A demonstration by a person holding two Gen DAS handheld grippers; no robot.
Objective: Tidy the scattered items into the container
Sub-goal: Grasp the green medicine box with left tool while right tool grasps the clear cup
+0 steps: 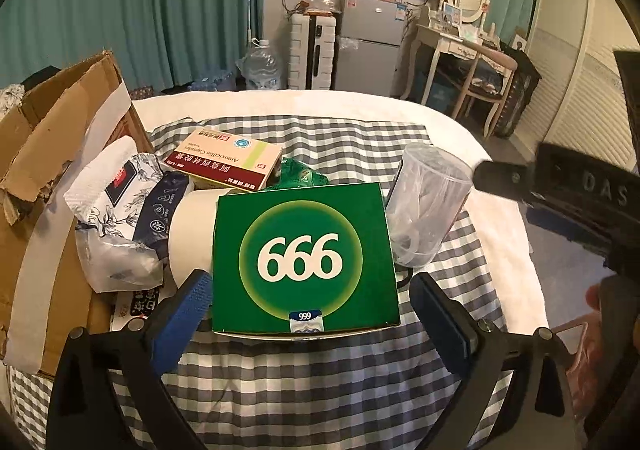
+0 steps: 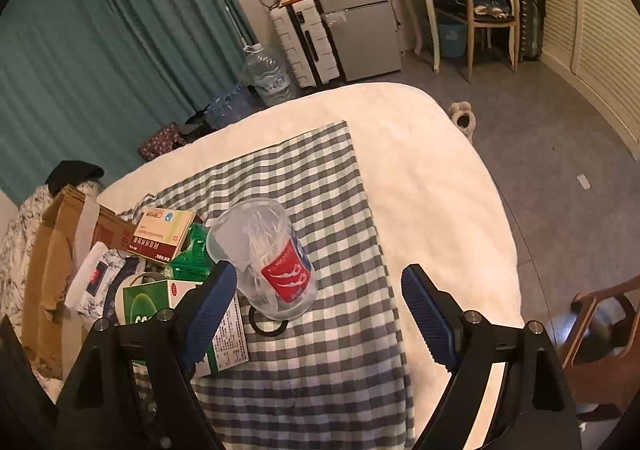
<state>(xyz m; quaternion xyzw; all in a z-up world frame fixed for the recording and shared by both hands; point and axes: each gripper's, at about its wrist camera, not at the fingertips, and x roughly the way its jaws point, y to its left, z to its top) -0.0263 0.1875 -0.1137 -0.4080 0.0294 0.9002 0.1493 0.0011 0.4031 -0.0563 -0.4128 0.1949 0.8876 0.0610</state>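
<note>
Green box: the flat green cardboard box printed 666 point(image 1: 306, 258) lies on the grey-checked cloth point(image 1: 320, 382), between the left gripper point(image 1: 316, 318) fingers, which stand apart, not pressing it.
Right tool: right gripper point(image 2: 320, 314) spread wide, the clear plastic cotton-swab jar point(image 2: 268, 258) at its 11 o'clock.
Container: torn brown cardboard carton point(image 1: 52, 153) at the box's 9 o'clock.
Risk: closing off-centre could skew the box into the jar (it looks light) and topple it.
Hidden: carton's inside; items under the box.

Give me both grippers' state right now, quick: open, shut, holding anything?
Left gripper: open, jaws either side of the green box, pads not pressing it.
Right gripper: open, holding nothing, clear cotton swab jar just ahead.
</note>
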